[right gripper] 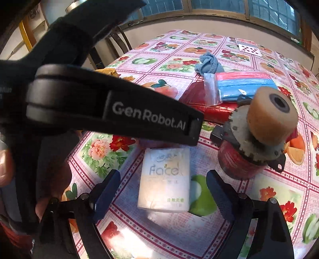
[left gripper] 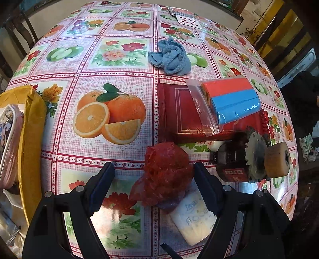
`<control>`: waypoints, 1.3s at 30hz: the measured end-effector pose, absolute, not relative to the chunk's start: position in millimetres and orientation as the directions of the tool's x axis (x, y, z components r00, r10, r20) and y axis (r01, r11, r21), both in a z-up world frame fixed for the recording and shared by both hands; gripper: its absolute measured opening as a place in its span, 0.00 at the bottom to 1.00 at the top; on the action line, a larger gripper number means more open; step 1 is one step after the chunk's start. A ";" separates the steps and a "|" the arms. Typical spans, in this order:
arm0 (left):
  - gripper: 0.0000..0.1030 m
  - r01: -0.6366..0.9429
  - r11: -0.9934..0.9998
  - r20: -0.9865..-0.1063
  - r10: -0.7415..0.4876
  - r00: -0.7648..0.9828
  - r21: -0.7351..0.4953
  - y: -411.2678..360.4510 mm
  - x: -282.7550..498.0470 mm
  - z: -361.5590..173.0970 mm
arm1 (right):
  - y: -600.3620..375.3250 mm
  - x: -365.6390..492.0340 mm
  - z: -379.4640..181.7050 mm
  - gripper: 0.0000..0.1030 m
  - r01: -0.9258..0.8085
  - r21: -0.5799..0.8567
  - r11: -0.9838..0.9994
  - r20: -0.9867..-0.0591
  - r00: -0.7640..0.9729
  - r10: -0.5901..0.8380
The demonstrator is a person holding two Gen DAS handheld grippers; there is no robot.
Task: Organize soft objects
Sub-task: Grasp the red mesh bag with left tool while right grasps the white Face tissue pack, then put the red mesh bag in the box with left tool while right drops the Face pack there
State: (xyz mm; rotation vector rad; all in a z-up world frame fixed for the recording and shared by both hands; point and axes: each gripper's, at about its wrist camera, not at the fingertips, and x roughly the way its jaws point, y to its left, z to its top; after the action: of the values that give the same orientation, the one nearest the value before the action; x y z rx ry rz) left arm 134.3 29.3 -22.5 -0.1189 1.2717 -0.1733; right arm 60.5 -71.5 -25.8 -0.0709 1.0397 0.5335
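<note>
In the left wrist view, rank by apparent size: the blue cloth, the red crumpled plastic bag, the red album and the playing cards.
1. red album, partly covered.
2. red crumpled plastic bag, but it sits closest to the camera, so it may look oversized.
3. blue cloth.
4. playing cards, farthest away, so their small look is unsure.

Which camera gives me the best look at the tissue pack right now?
The right wrist view: the tissue pack lies in full view between the open right gripper fingers, label readable. In the left wrist view only part of it shows, with the red plastic bag and a left gripper finger covering the rest.
</note>
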 end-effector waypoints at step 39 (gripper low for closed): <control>0.37 -0.107 0.992 -0.877 -0.012 0.480 -0.072 173.7 44.2 55.6 | 48.1 42.1 41.4 0.46 -0.606 0.307 0.733 -0.729 0.346 0.591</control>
State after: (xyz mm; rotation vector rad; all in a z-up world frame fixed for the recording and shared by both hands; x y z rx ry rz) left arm 44.2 173.7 55.6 -0.1229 1.0693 0.0581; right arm 42.1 48.1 41.4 -0.0185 0.9372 0.7770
